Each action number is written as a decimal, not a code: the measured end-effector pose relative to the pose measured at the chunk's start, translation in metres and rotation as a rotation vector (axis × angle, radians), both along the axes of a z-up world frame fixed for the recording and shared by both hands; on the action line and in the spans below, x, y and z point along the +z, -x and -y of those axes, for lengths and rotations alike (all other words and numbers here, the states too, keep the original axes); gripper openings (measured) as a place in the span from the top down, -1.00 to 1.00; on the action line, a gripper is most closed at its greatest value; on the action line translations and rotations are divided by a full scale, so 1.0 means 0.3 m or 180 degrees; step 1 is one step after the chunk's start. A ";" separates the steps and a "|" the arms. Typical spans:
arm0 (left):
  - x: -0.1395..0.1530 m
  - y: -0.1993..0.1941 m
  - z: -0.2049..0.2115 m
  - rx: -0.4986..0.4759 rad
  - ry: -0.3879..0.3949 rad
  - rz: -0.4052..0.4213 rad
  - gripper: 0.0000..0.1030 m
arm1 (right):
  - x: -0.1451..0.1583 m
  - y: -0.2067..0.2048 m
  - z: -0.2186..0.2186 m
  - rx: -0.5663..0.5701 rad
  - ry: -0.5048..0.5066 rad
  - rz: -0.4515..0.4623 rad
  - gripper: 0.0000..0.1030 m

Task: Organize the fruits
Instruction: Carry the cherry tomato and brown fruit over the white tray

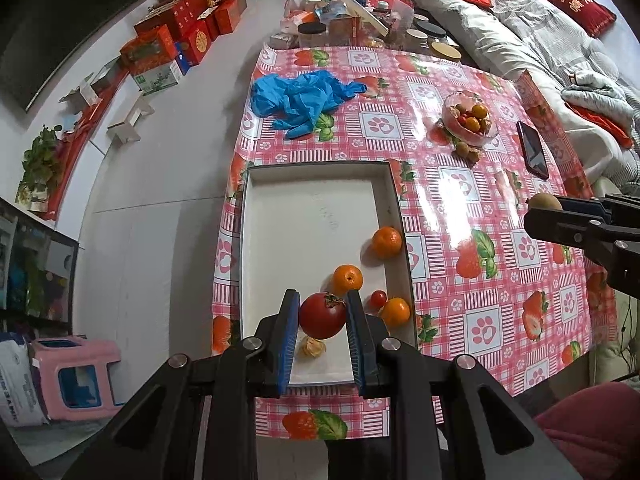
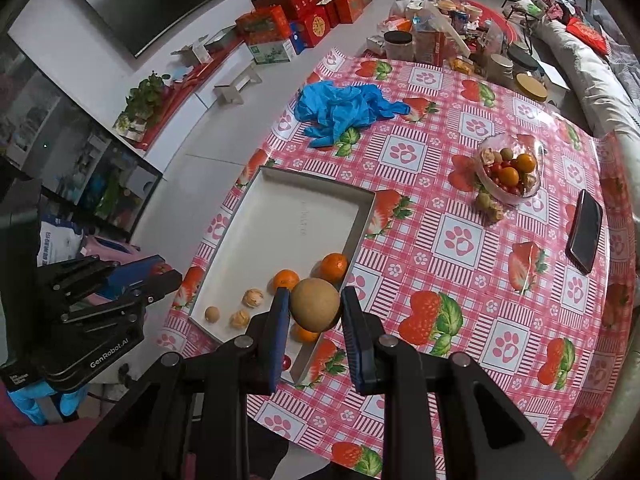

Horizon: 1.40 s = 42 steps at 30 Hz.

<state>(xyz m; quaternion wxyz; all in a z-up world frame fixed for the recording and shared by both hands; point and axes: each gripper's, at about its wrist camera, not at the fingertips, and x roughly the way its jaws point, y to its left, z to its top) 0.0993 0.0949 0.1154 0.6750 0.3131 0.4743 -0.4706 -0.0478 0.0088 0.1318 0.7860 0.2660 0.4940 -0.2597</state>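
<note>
My left claw point(image 1: 323, 316) grasps a red tomato point(image 1: 322, 315); my right claw point(image 2: 314, 310) grasps a brown kiwi point(image 2: 315, 304), both above the near end of the white tray point(image 1: 256, 240).

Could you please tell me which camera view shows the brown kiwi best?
The right wrist view: the round brown kiwi sits whole between the right hand-held gripper pads. The left wrist view shows only its end at the frame's right edge.
</note>
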 end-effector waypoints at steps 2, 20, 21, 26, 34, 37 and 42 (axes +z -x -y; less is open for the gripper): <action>0.001 0.000 0.000 -0.0002 -0.0002 0.0001 0.53 | 0.002 -0.001 -0.002 0.0000 0.0002 0.0002 0.46; 0.021 -0.002 0.002 0.0003 0.0023 0.0075 0.53 | 0.016 -0.006 0.000 -0.0027 0.0042 0.0061 0.46; 0.020 -0.002 0.002 -0.0008 0.0026 0.0081 0.53 | 0.016 -0.007 0.000 -0.0023 0.0042 0.0062 0.46; 0.020 -0.003 -0.001 -0.0027 0.0030 0.0096 0.53 | 0.016 -0.007 0.001 -0.0017 0.0042 0.0064 0.46; 0.020 -0.001 0.001 -0.0022 0.0031 0.0093 0.53 | 0.017 -0.010 0.002 -0.0014 0.0042 0.0070 0.46; 0.020 -0.001 0.001 -0.0023 0.0030 0.0092 0.53 | 0.015 -0.006 0.002 -0.0015 0.0042 0.0071 0.46; 0.019 -0.001 0.002 -0.0025 0.0029 0.0091 0.53 | 0.014 -0.007 0.001 -0.0017 0.0039 0.0073 0.46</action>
